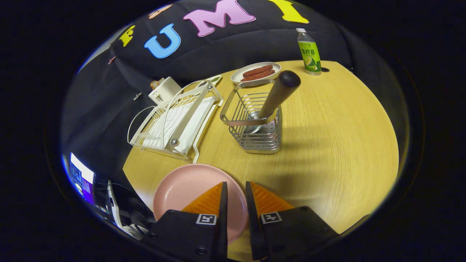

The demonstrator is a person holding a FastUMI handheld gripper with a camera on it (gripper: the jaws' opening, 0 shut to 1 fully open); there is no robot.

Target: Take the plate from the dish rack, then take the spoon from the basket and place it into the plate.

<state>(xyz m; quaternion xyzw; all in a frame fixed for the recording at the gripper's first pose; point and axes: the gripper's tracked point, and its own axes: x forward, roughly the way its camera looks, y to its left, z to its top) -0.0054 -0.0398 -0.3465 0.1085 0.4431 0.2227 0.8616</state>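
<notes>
A pink plate (189,191) lies flat on the wooden table (327,145), close below my gripper (235,187). The fingers stand a narrow gap apart: the left one hangs over the plate's right part, the right one just outside its rim, and I see neither pressing on it. Beyond the fingers stands a wire basket (256,125). The spoon (275,96) leans in it, with its dark-tipped wooden handle pointing up to the right and its metal bowl down inside. Left of the basket sits the white dish rack (174,120), with no plate in it.
A white plate of sausages (256,72) sits behind the basket, and a green-labelled bottle (308,52) stands at the table's far edge. A small white box (164,89) is behind the rack. Bare tabletop spreads right of the basket. A screen (82,178) glows off the table's left edge.
</notes>
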